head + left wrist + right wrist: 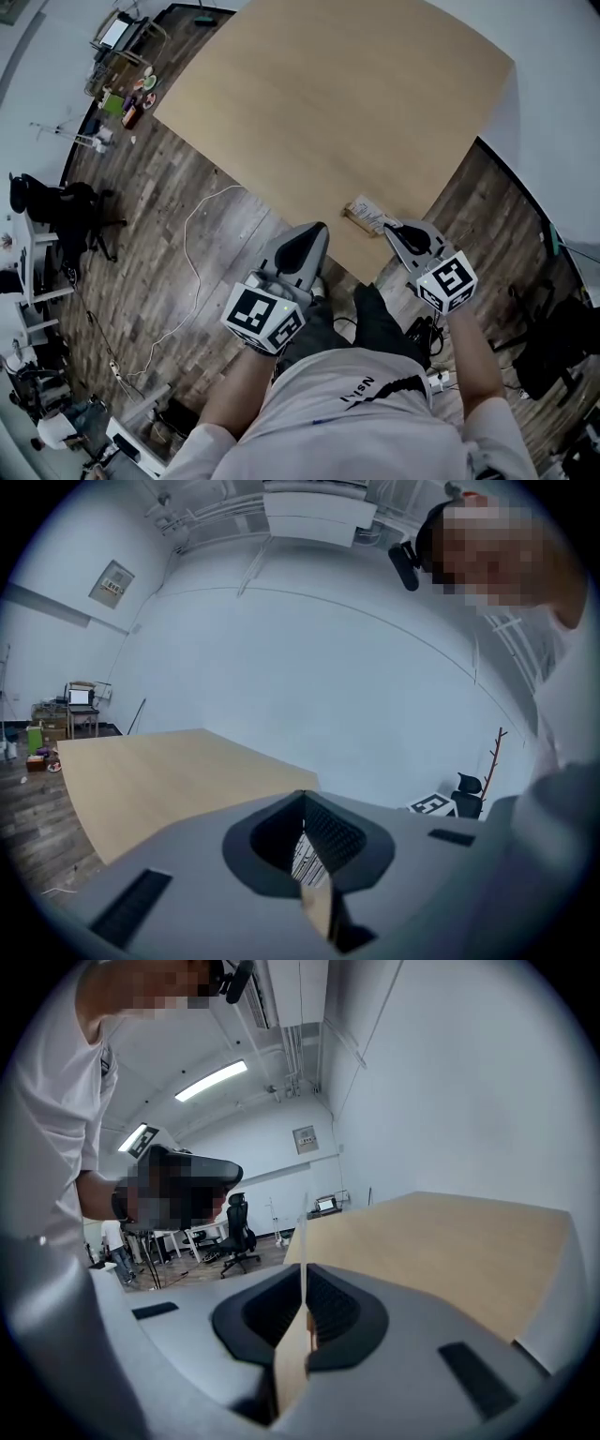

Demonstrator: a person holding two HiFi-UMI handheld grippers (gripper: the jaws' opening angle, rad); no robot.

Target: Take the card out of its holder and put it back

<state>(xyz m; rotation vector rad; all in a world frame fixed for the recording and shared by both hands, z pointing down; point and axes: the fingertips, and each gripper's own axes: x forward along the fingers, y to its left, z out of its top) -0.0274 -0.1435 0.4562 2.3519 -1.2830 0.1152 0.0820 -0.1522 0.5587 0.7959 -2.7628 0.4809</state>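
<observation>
A small brown card holder [353, 212] lies near the front edge of the light wooden table [328, 94], with a white striped card [372, 218] at its right end. My right gripper [388, 228] touches that end. In the right gripper view its jaws [305, 1271] are shut on a thin sheet seen edge-on [305, 1227], which I take for the card. My left gripper [322, 228] is shut and hangs left of the holder, just off the table's edge. Through its jaws [302, 796] the striped card [304, 857] shows beyond them.
Dark wood floor surrounds the table, with a white cable [192, 253] looping at the left. Black chairs [66, 211] and a cluttered cart [122, 89] stand far left. A power strip [436, 380] lies by the person's legs. An office chair [234, 1232] stands beyond the table.
</observation>
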